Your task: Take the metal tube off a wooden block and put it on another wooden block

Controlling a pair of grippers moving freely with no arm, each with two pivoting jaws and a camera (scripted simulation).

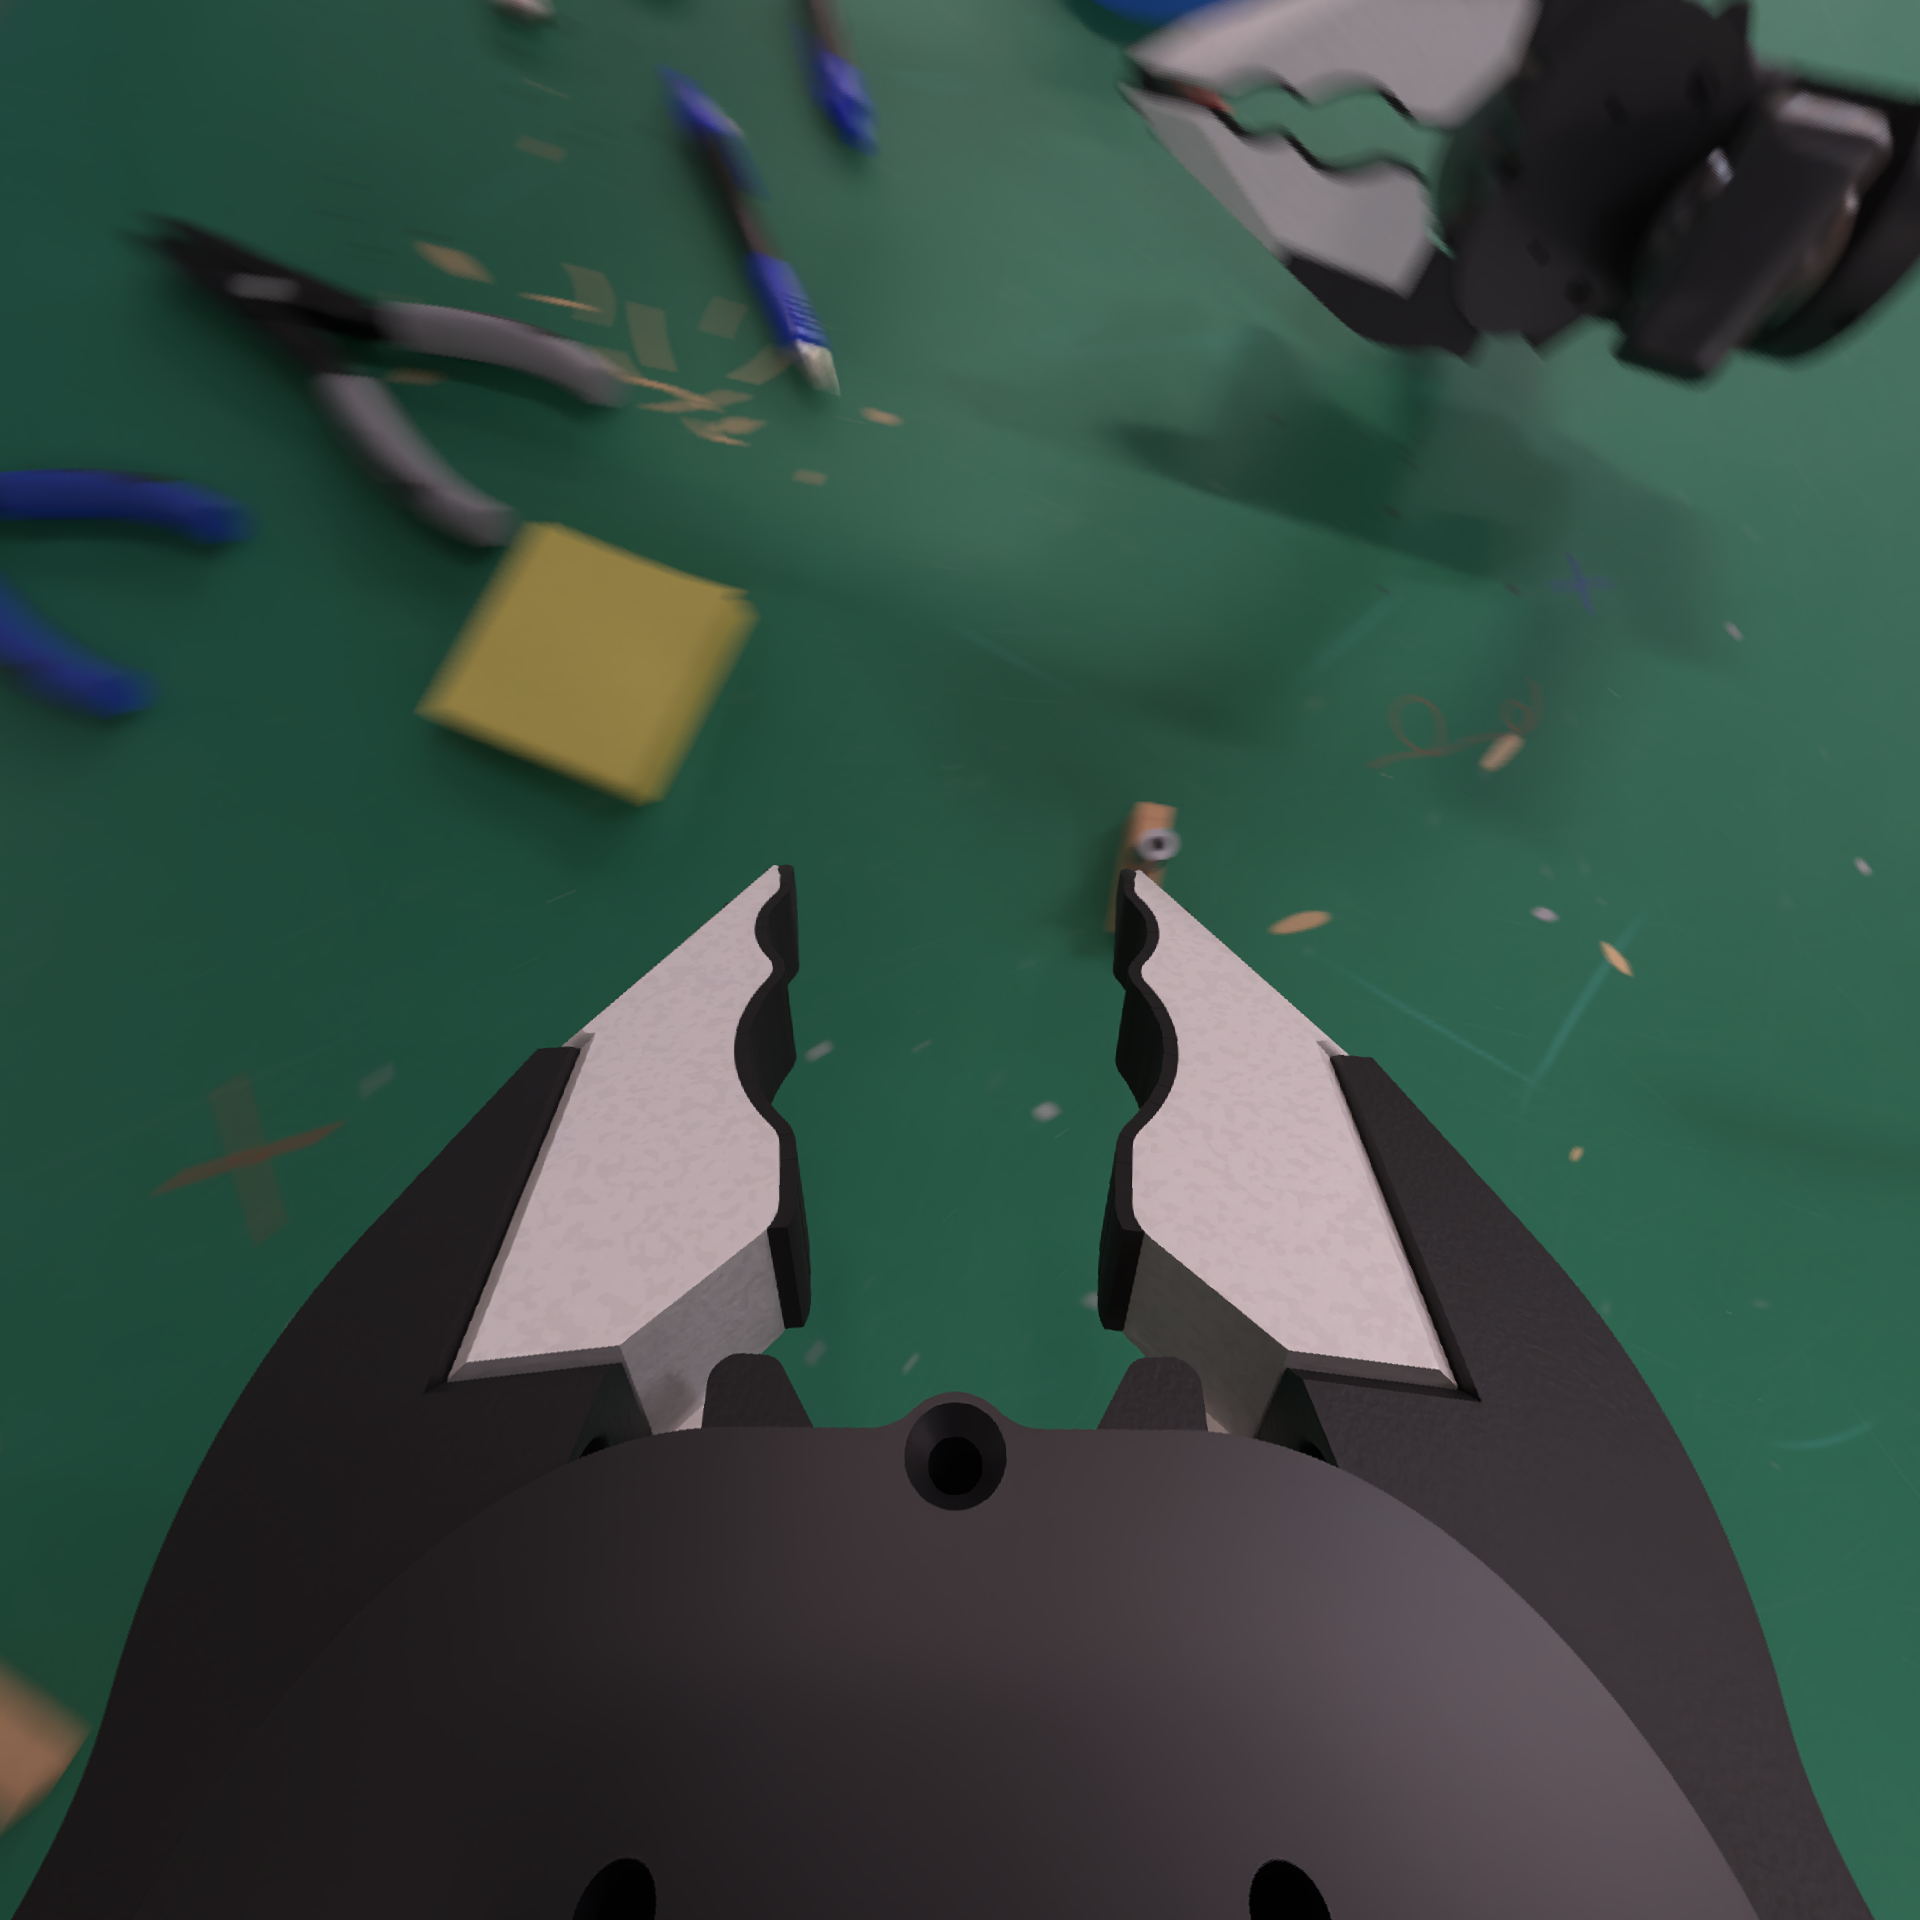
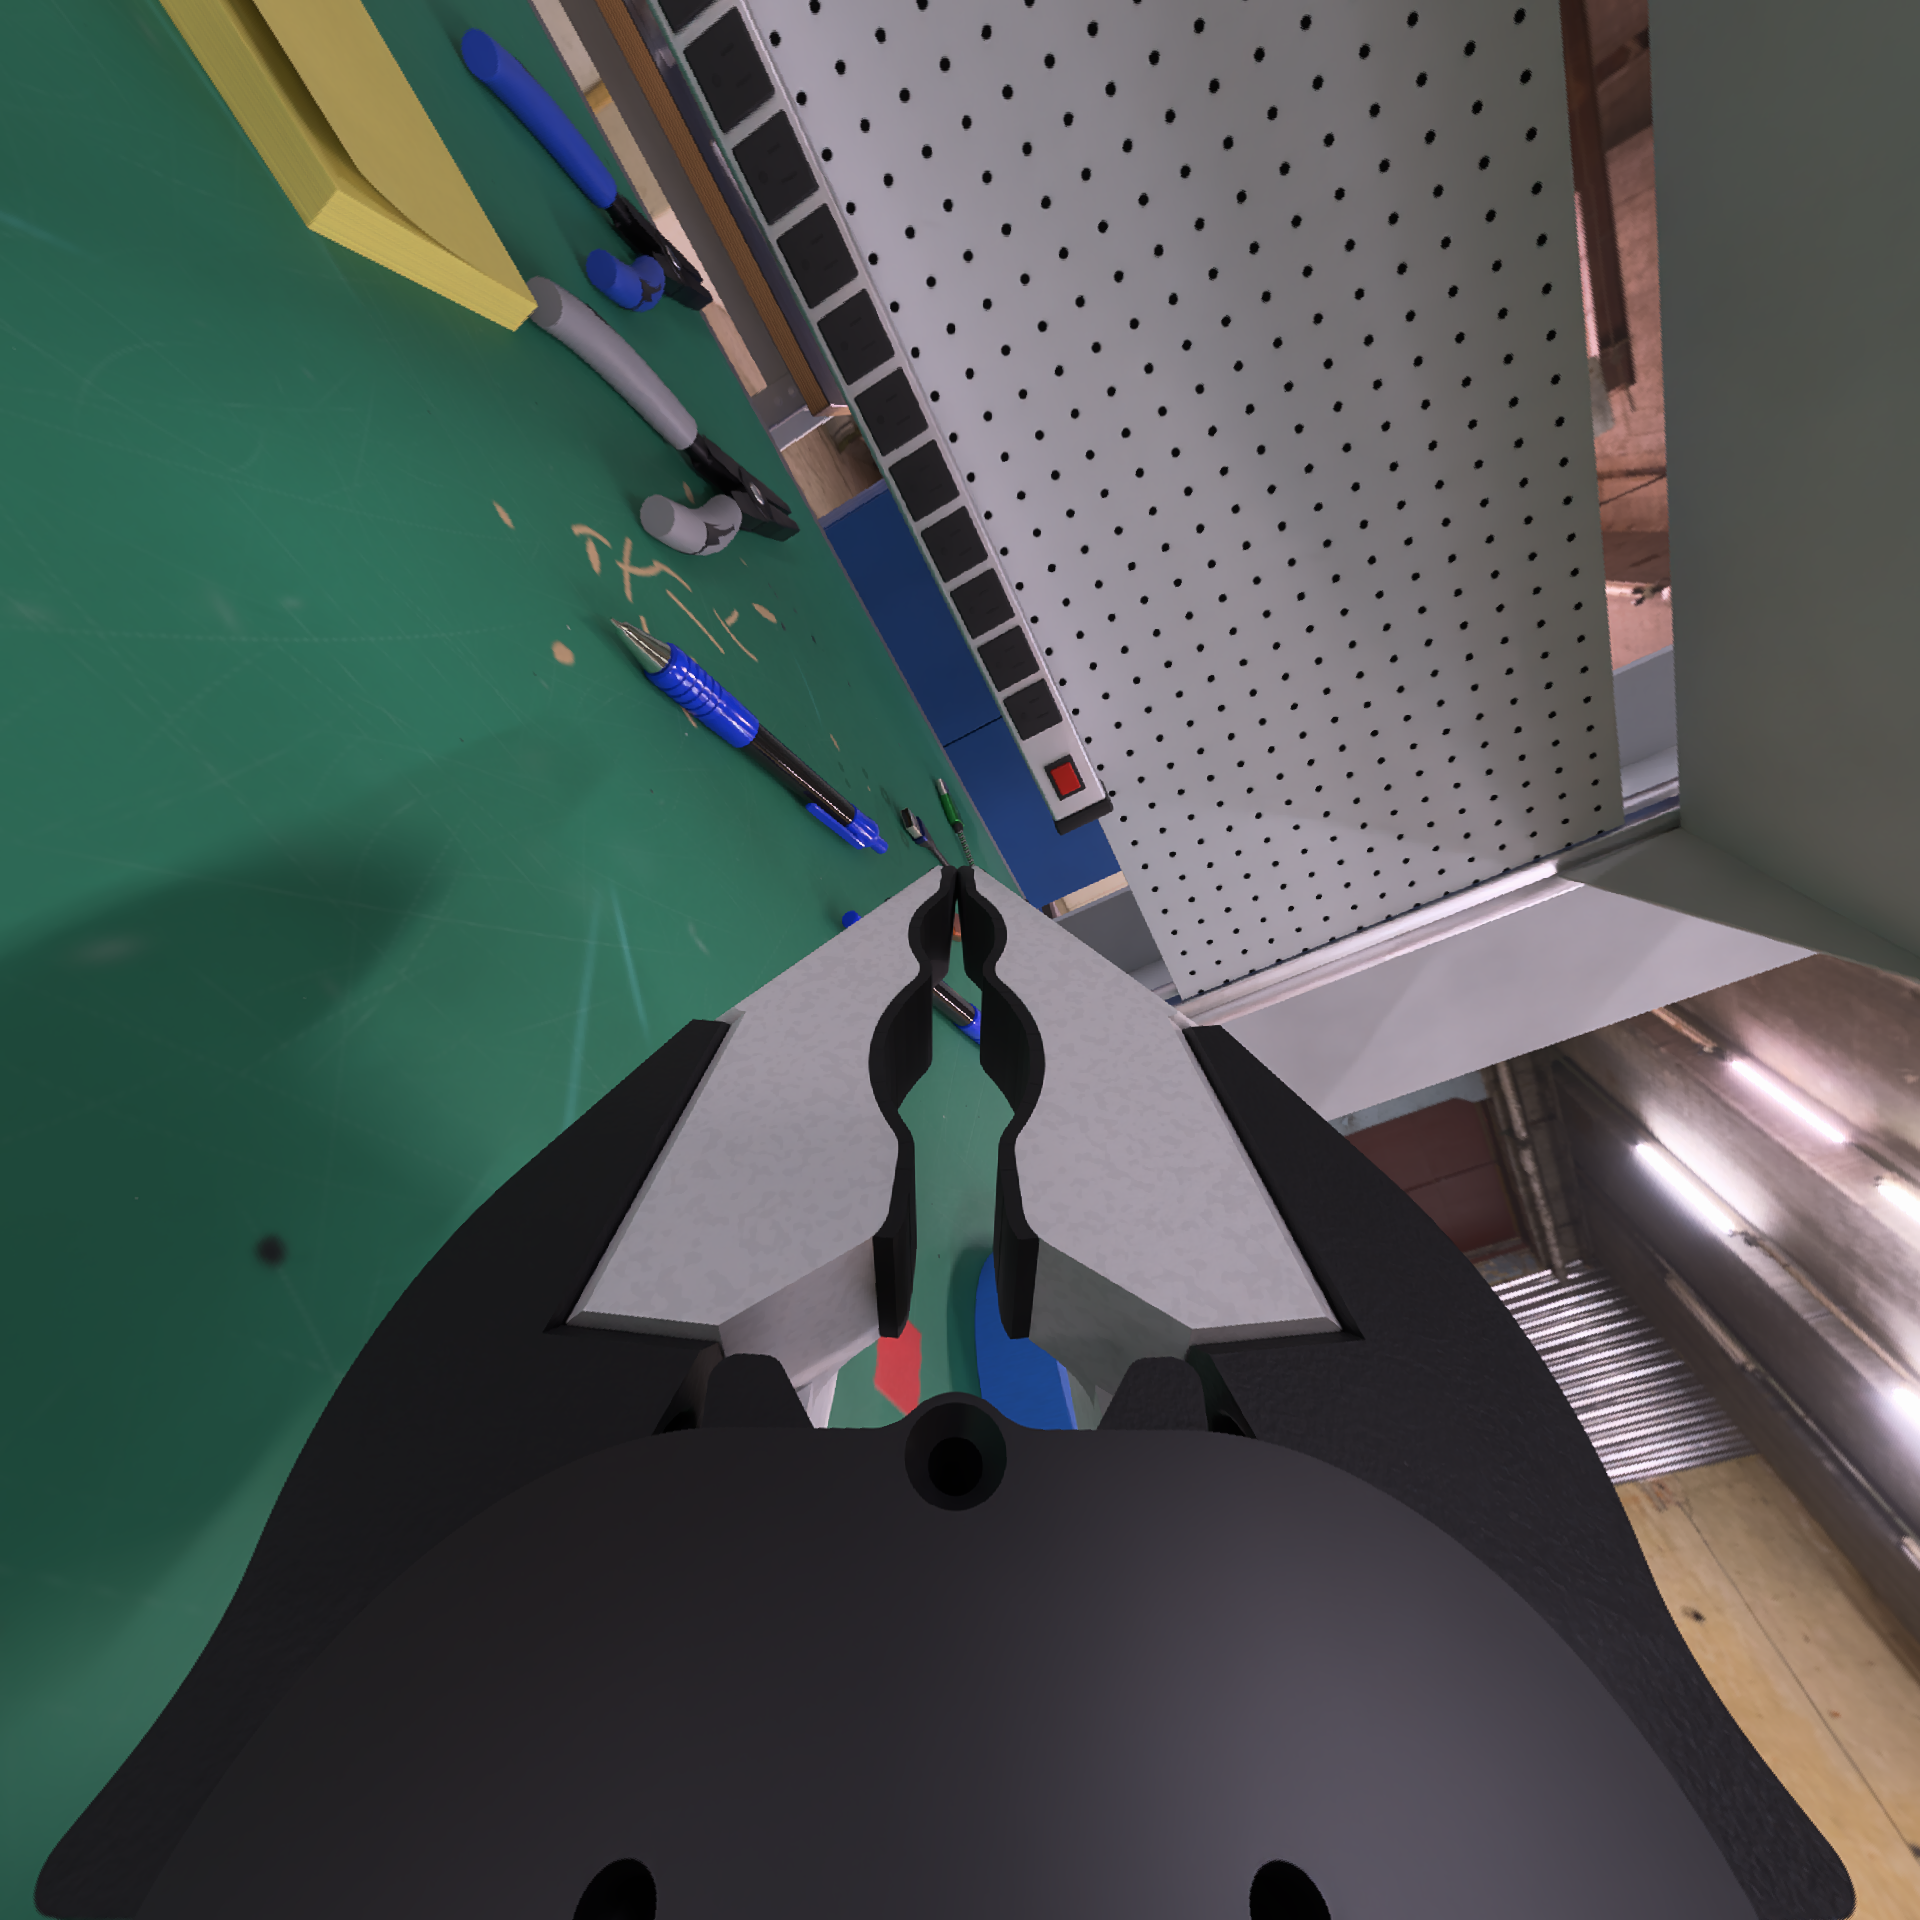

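Observation:
In the left wrist view a small wooden block (image 1: 1140,821) stands on the green mat (image 1: 935,644) with a short metal tube (image 1: 1156,843) on it, its open end facing me. My left gripper (image 1: 958,878) is open and empty, and hovers above the mat. Its right fingertip (image 1: 1143,914) overlaps the block's lower part. A tan piece (image 1: 31,1735), perhaps another wooden block, shows blurred at the lower left edge. My right gripper (image 2: 956,878) is shut with nothing seen between its pads. It also shows at the top right of the left wrist view (image 1: 1278,135), well above the mat.
A yellow pad (image 1: 592,660) (image 2: 353,156), grey-handled pliers (image 1: 416,384) (image 2: 623,374), blue-handled pliers (image 1: 83,582) (image 2: 561,135) and blue pens (image 1: 769,239) (image 2: 727,717) lie on the mat. A pegboard (image 2: 1247,468) with a power strip (image 2: 914,468) stands beyond the mat's edge.

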